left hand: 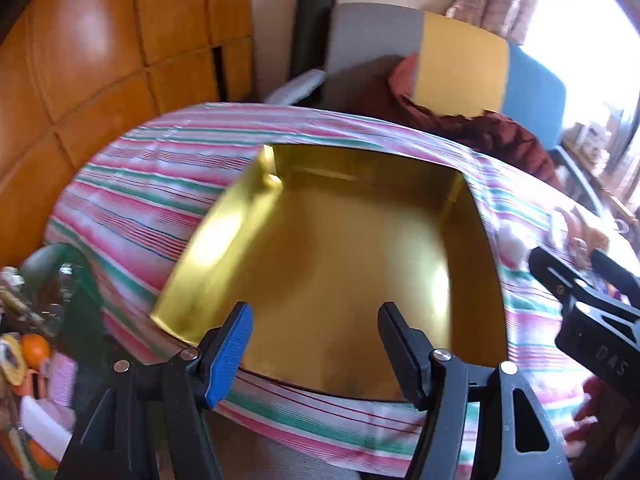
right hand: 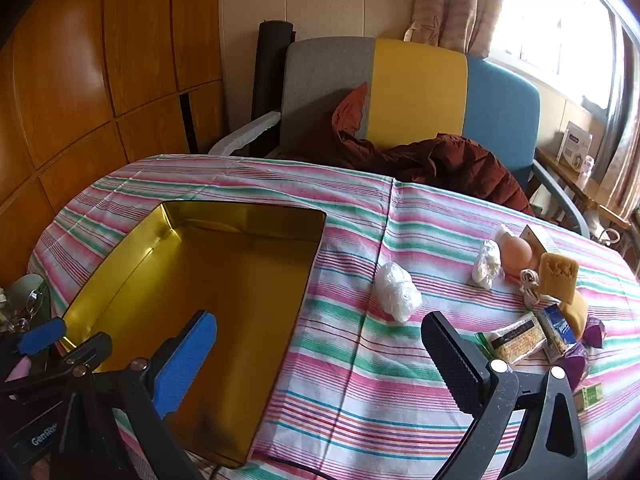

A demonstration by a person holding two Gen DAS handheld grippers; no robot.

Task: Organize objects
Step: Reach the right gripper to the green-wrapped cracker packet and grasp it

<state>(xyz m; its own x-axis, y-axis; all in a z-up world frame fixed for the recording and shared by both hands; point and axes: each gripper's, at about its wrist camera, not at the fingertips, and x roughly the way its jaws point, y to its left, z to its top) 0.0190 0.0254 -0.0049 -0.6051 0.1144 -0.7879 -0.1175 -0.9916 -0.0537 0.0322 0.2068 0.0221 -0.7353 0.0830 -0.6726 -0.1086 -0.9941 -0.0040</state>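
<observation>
Gold fills the left wrist view: the empty gold tin (left hand: 340, 264) sits on the striped tablecloth (left hand: 152, 200), and the left gripper (left hand: 316, 352) hangs over its near edge, jaws parted with nothing between them. This view is blurred. At its right edge the right gripper (left hand: 580, 280) pokes in, and the things beyond it are only a pale smear.

The right wrist view is sharp and shows what the other cannot. The right gripper (right hand: 320, 360) stands spread wide and empty, one finger over the tin (right hand: 224, 280), the other over the cloth (right hand: 360, 380). Right of the tin lie the loose objects: a white wrapped bundle (right hand: 398, 292) alone, a second one (right hand: 486, 264) touching a peach-coloured ball (right hand: 518, 254), then a yellow sponge block (right hand: 556, 276), packets (right hand: 520, 340) and a purple piece (right hand: 576, 364) crowded together. The left gripper's blue pad (right hand: 40, 334) shows at the lower left. Behind the table stands a grey, yellow and blue chair (right hand: 416, 92) with a rust jacket (right hand: 452, 164) on it.
</observation>
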